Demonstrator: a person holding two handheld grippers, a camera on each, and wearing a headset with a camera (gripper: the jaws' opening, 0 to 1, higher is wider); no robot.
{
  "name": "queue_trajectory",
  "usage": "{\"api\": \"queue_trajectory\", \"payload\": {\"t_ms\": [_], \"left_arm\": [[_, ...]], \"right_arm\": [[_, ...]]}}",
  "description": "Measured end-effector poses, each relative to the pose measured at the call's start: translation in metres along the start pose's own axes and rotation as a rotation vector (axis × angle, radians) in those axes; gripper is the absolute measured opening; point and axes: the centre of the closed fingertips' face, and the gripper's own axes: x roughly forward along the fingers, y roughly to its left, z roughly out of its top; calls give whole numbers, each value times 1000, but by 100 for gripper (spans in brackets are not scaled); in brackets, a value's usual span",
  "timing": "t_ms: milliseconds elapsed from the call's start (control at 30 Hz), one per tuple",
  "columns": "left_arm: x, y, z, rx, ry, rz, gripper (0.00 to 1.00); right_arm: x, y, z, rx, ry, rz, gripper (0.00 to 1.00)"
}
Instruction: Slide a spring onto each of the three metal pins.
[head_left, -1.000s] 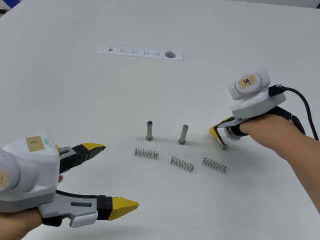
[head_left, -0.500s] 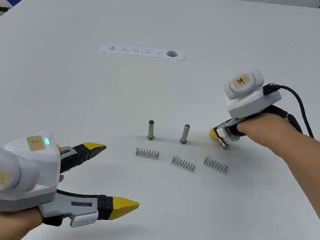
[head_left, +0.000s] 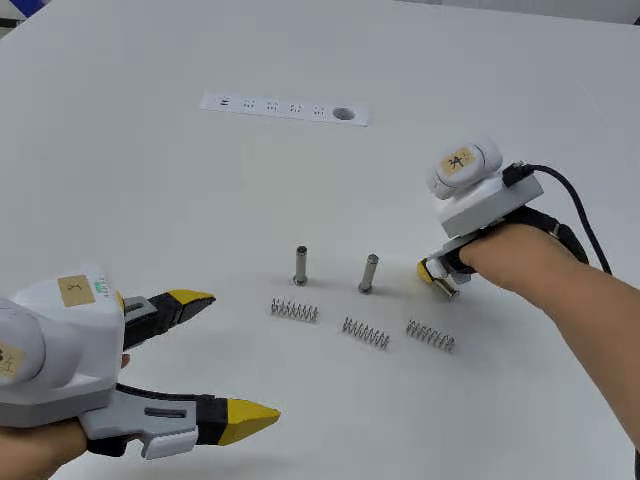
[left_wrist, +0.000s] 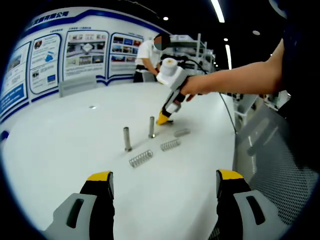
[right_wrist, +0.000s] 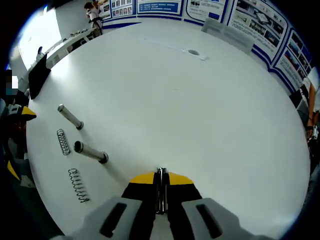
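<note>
Two metal pins stand upright on the white table, one (head_left: 300, 266) to the left of the other (head_left: 368, 273). A third pin (head_left: 446, 288) is tilted down toward the table, with my right gripper (head_left: 437, 274) shut on it just right of the standing pins. The right gripper view shows this pin (right_wrist: 160, 192) clamped between the shut jaws of that gripper (right_wrist: 160, 175). Three springs (head_left: 293, 310) (head_left: 365, 332) (head_left: 430, 336) lie in a row in front of the pins. My left gripper (head_left: 225, 355) hovers open at the near left, holding nothing, well short of the springs (left_wrist: 140, 158).
A white power strip (head_left: 285, 107) lies flat at the far side of the table. A black cable (head_left: 590, 230) trails from the right gripper along the person's arm. A person (left_wrist: 147, 60) stands in the background beyond the table.
The right gripper's body has leaned left toward the standing pins, while its tips and the held pin stayed almost in place. The left gripper has barely moved.
</note>
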Motion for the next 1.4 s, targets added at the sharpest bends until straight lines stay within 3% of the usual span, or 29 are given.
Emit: {"api": "queue_trajectory", "payload": {"t_ms": [267,767,1167,1400], "left_arm": [[-4,3,1,-1,-4,7,85],[1,-1,5,12,-4,-6,85],[0,-1,5,13,-3,-3,85],[1,-2,5,14,-1,-7,85]], "right_arm": [[-16,11,3,4,-68,12,8],[-46,12,-1,59,-168,13,8],[-54,14,-11,70,-215,6,8],[-57,13,-13,62,-271,6,8]]}}
